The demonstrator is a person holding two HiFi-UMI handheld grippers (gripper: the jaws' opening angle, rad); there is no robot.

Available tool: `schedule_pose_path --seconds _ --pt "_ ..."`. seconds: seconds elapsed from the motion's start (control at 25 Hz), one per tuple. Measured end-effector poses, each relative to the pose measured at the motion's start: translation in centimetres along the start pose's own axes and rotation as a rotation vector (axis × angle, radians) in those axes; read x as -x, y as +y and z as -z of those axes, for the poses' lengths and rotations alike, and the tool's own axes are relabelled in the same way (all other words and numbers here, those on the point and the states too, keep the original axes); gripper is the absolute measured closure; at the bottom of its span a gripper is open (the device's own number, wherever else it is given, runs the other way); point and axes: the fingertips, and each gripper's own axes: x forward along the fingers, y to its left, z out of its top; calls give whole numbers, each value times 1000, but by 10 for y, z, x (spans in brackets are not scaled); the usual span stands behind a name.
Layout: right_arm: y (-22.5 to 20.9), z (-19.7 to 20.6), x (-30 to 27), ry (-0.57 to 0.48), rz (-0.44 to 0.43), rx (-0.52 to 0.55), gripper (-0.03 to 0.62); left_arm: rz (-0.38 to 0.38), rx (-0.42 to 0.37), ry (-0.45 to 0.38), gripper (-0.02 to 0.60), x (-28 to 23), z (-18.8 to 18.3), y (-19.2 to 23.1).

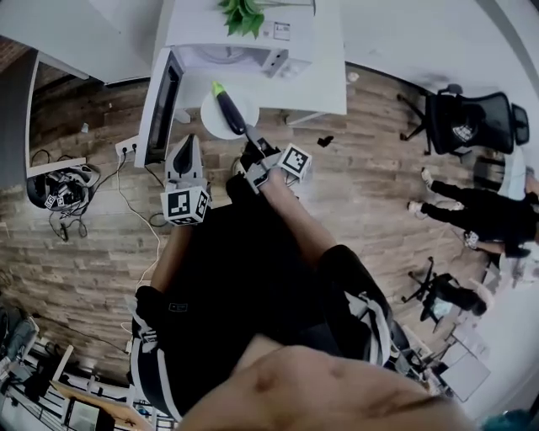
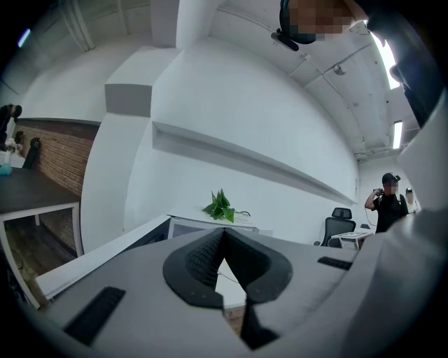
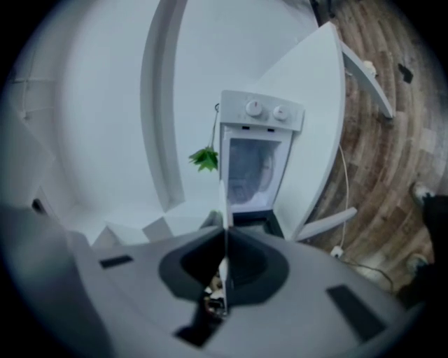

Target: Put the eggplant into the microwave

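A dark purple eggplant [image 1: 229, 105] with a green stem end lies on a round white plate [image 1: 212, 123] held in front of the white microwave [image 1: 244, 52]. The microwave's dark door [image 1: 162, 105] hangs open to the left. My right gripper [image 1: 251, 136] is shut on the plate's near rim; in the right gripper view the plate [image 3: 224, 210] shows edge-on as a thin white line between the jaws of my right gripper [image 3: 224, 236], facing the open microwave [image 3: 255, 164]. My left gripper [image 1: 187, 141] hovers beside the door, shut and empty, its jaws meeting in the left gripper view [image 2: 222, 234].
The microwave stands on a white table [image 1: 330, 84] with a green plant [image 1: 242, 15] on top. A power strip [image 1: 126, 147] and cables [image 1: 59, 189] lie on the wooden floor at left. At right are an office chair [image 1: 467, 122] and a person [image 1: 484, 210].
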Motion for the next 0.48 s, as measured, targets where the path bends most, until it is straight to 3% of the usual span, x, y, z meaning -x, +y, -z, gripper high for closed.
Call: schedule_pose_path --seconds 0.48 --pt "-3 -37 -27 74 2 -26 556 -62 0 2 549 -34 -4 -13"
